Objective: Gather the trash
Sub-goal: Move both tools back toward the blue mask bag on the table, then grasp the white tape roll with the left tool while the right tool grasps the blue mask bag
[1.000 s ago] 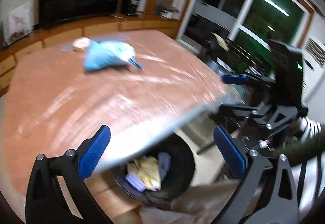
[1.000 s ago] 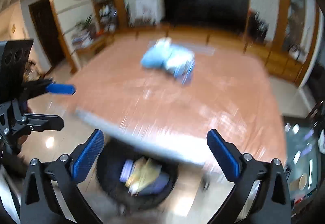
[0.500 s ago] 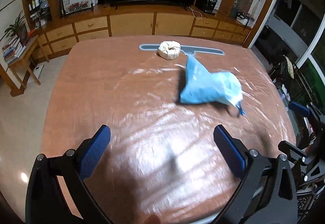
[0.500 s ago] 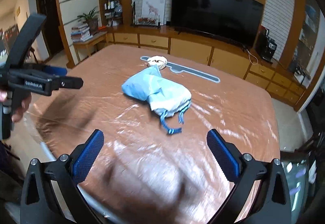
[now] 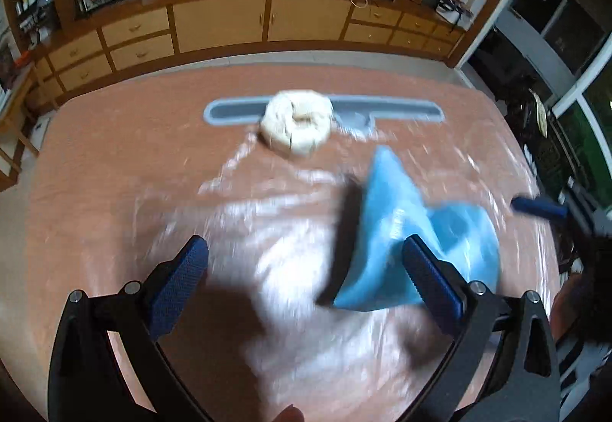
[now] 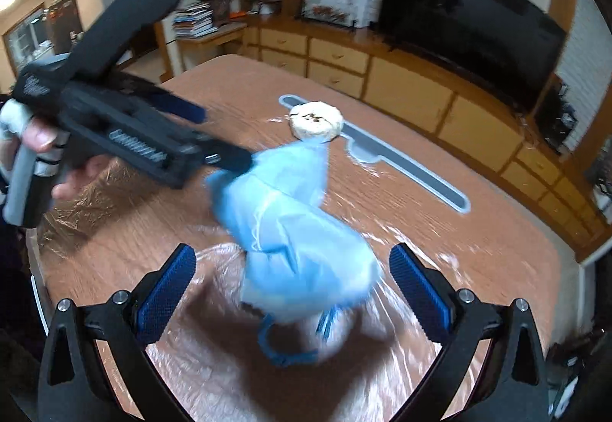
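Observation:
A crumpled light-blue cloth bundle (image 5: 405, 231) (image 6: 298, 231) with dark blue ties lies on the film-covered wooden table (image 5: 114, 192) (image 6: 478, 261). Behind it sits a white crumpled wad (image 5: 296, 124) (image 6: 315, 120). My left gripper (image 5: 302, 261) is open, and the bundle lies just past its right finger. In the right wrist view the left gripper (image 6: 218, 135) comes in from the left, one finger at the bundle's upper left edge. My right gripper (image 6: 292, 261) is open, low over the table, with the bundle straight ahead between its fingers. One of the right gripper's blue fingers (image 5: 539, 208) shows at the table's right edge.
A grey slot strip (image 5: 401, 112) (image 6: 420, 173) is set into the table behind the wad. Wooden cabinets (image 5: 222, 20) and a large TV (image 6: 466, 17) line the far wall. A person's hand (image 6: 38, 139) holds the left gripper. Windows (image 5: 566, 39) are on the right.
Both grippers have come up from the bin at the table's edge and moved in over the table. The blue bundle and white wad are now much nearer. Both stay open.

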Demonstrator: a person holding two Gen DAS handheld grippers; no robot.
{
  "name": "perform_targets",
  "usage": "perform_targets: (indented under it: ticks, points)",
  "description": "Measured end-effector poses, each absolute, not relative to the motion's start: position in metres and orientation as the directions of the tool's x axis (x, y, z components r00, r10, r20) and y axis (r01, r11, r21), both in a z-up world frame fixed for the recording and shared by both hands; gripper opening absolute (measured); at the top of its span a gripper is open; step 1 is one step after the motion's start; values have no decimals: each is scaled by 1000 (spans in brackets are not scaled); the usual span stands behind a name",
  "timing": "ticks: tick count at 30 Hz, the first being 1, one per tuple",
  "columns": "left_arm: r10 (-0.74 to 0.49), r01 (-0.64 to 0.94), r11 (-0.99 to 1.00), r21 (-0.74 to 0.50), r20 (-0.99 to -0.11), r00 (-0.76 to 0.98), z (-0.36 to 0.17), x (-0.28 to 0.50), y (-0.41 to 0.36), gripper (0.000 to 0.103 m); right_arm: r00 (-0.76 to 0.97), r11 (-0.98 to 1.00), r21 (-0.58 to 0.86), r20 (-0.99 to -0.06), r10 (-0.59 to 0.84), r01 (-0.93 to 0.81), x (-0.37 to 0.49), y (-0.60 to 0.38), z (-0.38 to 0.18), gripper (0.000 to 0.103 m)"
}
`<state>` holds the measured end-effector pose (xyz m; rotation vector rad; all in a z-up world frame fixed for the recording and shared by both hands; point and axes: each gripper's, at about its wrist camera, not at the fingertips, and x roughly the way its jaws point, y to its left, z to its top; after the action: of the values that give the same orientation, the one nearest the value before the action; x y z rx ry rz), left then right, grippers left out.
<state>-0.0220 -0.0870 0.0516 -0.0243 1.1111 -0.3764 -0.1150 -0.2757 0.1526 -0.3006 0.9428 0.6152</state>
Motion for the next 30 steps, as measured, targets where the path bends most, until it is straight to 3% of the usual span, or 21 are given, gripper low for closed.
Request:
perform_targets:
  ticks: [6,13,18,30]
  points:
    - [-305,259,941,-217,-873,380,41,17,-93,101,341,766,131,-839,424,-630,-93,-274,138,99]
    - [-233,252,957,-140,-891,390,30,44,-106,101,315,772,238,-812,491,-590,-87,-273,135,99]
    - [-199,241,965,-106,-894,401,22,52,-113,101,342,785,211,-813,472,-583,-90,-267,133,99]
    - [-175,247,967,-66,-874,453,24,54,-121,80,396,822,185,-806,441,-539,-91,-261,128,97]
